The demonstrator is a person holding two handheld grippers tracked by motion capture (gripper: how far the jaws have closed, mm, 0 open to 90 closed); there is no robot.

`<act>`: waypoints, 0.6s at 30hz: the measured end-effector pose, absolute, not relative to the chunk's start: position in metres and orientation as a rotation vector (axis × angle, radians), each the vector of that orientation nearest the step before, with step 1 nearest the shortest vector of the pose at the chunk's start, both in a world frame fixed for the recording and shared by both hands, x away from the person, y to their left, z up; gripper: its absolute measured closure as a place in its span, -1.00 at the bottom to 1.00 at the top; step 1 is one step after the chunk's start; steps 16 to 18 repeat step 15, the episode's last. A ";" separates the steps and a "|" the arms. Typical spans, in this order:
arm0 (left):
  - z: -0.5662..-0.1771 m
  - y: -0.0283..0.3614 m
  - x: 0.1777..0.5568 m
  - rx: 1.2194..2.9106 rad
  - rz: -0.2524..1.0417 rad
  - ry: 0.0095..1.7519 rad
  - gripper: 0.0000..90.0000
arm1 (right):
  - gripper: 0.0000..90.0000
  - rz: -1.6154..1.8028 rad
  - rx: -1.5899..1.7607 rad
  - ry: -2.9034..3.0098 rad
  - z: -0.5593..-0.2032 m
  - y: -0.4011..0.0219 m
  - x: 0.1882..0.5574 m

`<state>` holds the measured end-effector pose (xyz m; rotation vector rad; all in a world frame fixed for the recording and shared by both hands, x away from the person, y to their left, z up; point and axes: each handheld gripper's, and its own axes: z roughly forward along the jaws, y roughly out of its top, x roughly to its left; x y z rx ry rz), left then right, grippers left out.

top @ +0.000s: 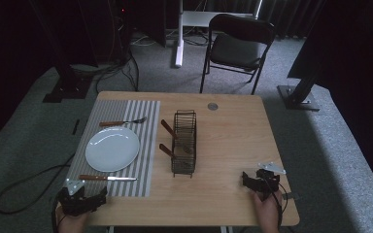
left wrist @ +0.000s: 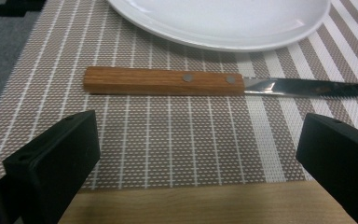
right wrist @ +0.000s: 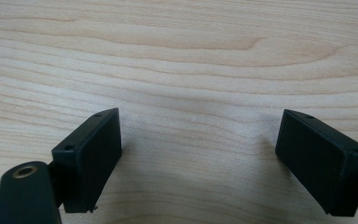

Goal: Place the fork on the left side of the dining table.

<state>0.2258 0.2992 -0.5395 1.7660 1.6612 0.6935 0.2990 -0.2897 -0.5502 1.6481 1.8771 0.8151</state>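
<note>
Left gripper view: wooden-handled steel table knife [left wrist: 223, 84] lying flat on grey-and-white striped woven placemat [left wrist: 168, 140], just nearer than round white plate [left wrist: 223, 23], long axis crosswise to left gripper [left wrist: 198, 154]. Jaws wide apart, nothing between. Right gripper [top: 258, 182], likewise spread and empty, well apart from knife beyond black wire cutlery rack [top: 183, 143].
</note>
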 end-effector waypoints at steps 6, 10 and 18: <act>-0.547 0.305 0.234 1.774 0.690 1.694 -1.00 | -0.69 0.815 1.648 1.877 -0.550 -0.290 0.299; -0.549 0.305 0.239 1.769 0.705 1.701 -1.00 | -0.69 0.815 1.648 1.877 -0.550 -0.290 0.299; -0.549 0.302 0.239 1.791 0.711 1.686 -1.00 | -0.69 0.815 1.648 1.877 -0.550 -0.290 0.299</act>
